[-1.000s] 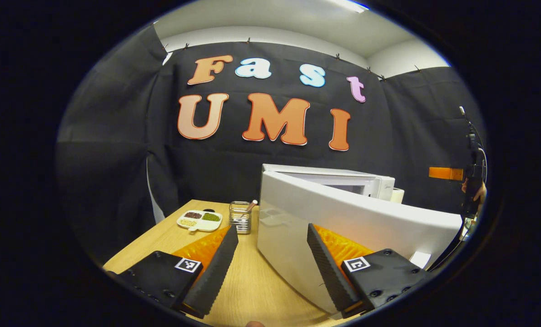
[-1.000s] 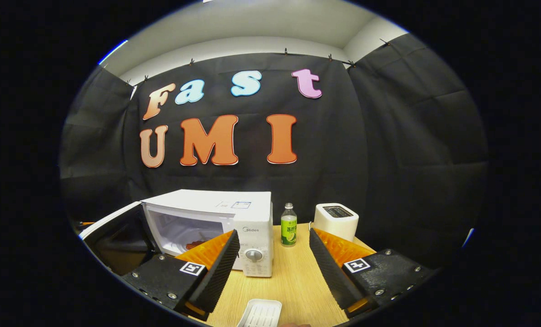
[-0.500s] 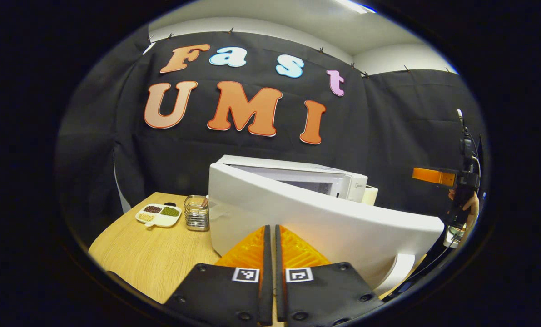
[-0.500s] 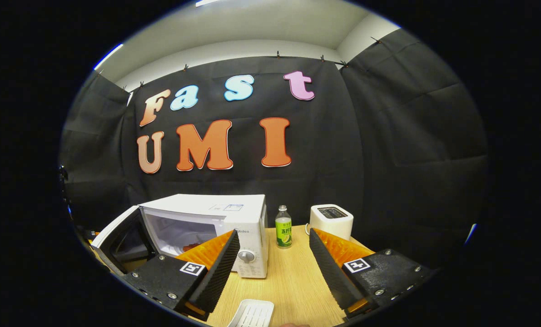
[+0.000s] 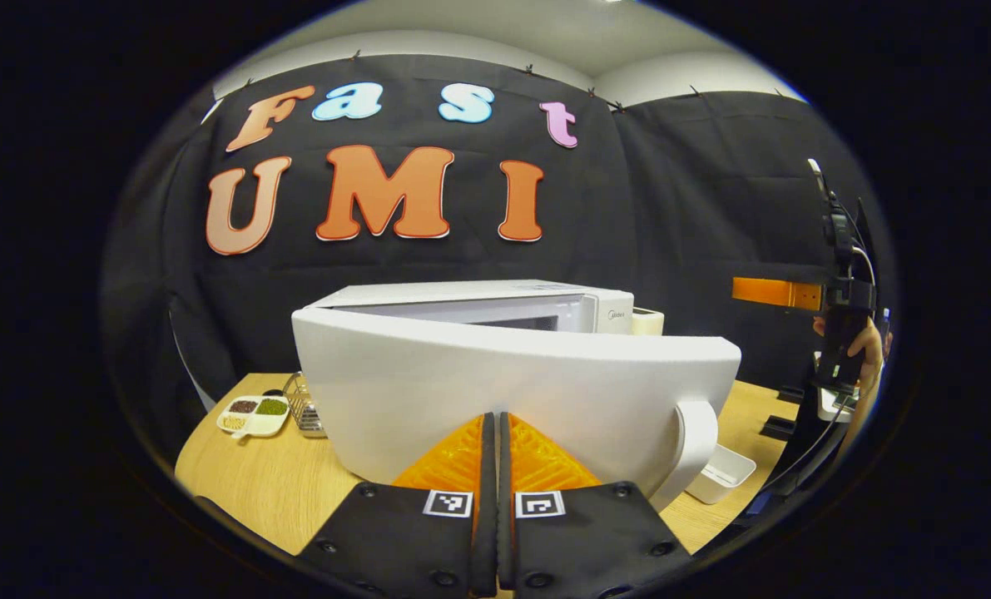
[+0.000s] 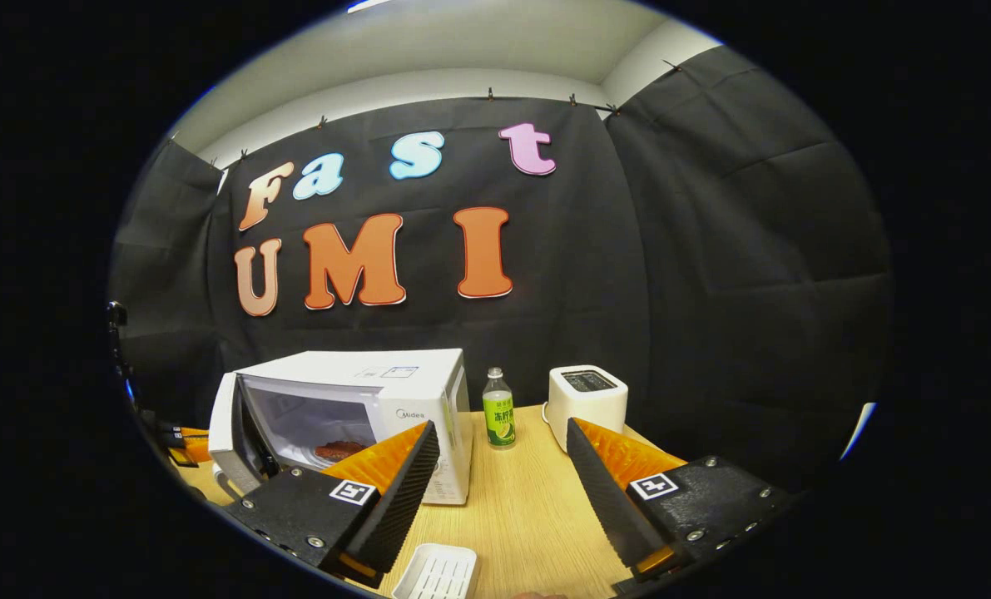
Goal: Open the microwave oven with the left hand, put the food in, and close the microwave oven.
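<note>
So our left gripper has its fingers pressed together with nothing between them, tips right up against the outer face of the microwave door, low center of the left gripper view. Whether they actually touch it, we can't tell. The food sits inside the microwave, lower left of the right gripper view, and the door stands partly open.

What could bite us: a narrow tip on a smooth white panel can skid sideways, or a hard shove could slide the whole oven toward the green bottle and toaster just beside it. The door handle hangs at the lower right edge, above a small white tray, so low room is tight there.

Our right gripper is spread wide and empty over bare table, plenty of space. A divided snack dish and wire basket stay well left.
</note>
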`<state>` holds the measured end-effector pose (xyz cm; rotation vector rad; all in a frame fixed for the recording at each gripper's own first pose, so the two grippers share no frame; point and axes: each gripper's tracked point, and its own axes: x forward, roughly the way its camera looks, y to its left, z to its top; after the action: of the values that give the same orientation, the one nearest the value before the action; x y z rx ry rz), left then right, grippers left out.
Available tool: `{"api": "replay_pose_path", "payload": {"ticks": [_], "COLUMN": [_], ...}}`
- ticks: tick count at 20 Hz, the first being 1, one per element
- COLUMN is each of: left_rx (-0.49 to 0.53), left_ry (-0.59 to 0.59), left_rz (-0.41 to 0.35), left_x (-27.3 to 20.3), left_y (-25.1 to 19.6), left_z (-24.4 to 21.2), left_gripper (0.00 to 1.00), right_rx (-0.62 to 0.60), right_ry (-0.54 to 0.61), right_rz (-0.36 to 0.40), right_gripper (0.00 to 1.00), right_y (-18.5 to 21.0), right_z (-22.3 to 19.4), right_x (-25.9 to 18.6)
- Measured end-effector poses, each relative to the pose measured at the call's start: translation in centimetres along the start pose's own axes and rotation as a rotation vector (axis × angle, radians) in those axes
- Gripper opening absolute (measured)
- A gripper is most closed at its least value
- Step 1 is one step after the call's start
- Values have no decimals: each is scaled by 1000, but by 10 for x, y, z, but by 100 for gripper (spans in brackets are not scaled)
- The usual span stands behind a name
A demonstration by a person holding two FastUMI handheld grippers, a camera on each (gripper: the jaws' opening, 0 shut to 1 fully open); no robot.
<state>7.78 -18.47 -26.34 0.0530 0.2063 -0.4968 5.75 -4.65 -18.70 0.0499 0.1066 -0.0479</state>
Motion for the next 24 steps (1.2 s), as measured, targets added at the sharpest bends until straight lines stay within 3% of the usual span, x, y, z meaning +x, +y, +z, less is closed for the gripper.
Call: {"api": "replay_pose_path", "payload": {"ticks": [5,18,24], "left_rx": [-15,-44,-10], "left_ry": [6,-6,0], "left_rz": [-19,97,142], "left_x": [33,107,125], "left_y": [-18,-3,4], "left_z": [7,10,7], "left_gripper": [5,5,5], "right_rx": [-13,-22,-9], "right_ry": [26,63,80], "right_rz": [-33,-107,-140], "right_gripper": [95,95,95], "right_y": [-21,-64,-82], "right_z": [-10,-30,-44], "right_x": [8,29,41]}}
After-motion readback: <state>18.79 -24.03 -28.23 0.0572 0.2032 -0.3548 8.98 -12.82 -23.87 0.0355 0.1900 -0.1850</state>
